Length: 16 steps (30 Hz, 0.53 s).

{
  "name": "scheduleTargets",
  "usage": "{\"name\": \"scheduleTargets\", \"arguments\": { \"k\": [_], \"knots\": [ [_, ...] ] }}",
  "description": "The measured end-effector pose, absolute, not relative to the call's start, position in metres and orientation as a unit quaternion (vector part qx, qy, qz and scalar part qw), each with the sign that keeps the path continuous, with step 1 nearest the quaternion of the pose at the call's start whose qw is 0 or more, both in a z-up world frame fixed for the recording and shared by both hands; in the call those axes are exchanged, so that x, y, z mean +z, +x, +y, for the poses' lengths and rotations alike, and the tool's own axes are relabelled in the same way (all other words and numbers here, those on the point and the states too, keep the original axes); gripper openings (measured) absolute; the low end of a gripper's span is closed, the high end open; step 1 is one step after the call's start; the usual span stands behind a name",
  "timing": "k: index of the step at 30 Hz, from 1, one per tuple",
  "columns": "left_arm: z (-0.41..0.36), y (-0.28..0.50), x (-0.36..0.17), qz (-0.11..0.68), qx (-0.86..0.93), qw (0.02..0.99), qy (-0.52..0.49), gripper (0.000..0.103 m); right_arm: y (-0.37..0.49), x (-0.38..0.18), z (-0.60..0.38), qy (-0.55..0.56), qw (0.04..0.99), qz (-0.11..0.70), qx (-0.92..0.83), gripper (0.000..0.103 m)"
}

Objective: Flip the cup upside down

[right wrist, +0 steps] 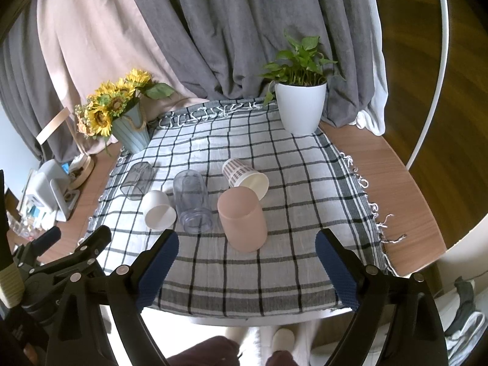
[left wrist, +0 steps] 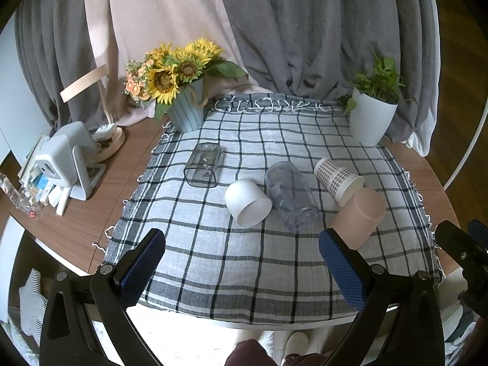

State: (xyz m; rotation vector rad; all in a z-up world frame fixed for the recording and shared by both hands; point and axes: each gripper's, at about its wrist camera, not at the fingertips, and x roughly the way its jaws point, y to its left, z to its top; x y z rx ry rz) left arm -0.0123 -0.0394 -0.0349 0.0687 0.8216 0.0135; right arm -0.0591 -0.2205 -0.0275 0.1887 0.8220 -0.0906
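Observation:
Several cups lie on their sides on a checked cloth (left wrist: 244, 268): a smoky square cup (left wrist: 203, 164), a white cup (left wrist: 247, 202), a clear plastic cup (left wrist: 291, 196), a checked paper cup (left wrist: 338, 180) and a pink cup (left wrist: 361, 216). In the right wrist view they show as smoky (right wrist: 137, 180), white (right wrist: 158, 210), clear (right wrist: 192, 202), paper (right wrist: 245, 177) and pink (right wrist: 244, 222). My left gripper (left wrist: 242, 262) is open and empty near the cloth's front edge. My right gripper (right wrist: 247, 262) is open and empty, just in front of the pink cup.
A sunflower pot (left wrist: 186, 113) stands at the cloth's back left, a white plant pot (left wrist: 370, 119) at the back right. A white device (left wrist: 65, 158) and clutter sit on the wooden table (left wrist: 122, 180) at left. Curtains hang behind.

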Motion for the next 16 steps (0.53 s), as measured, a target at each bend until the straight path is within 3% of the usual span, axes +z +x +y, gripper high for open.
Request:
{"name": "scheduleTargets", "arguments": {
  "k": [16],
  "knots": [
    [-0.0395,-0.013,-0.0348,0.399,0.008,0.916,0.034,0.103,-0.059,-0.0277,-0.2208,0.093,0.911,0.398,-0.044,0.093]
  ]
}}
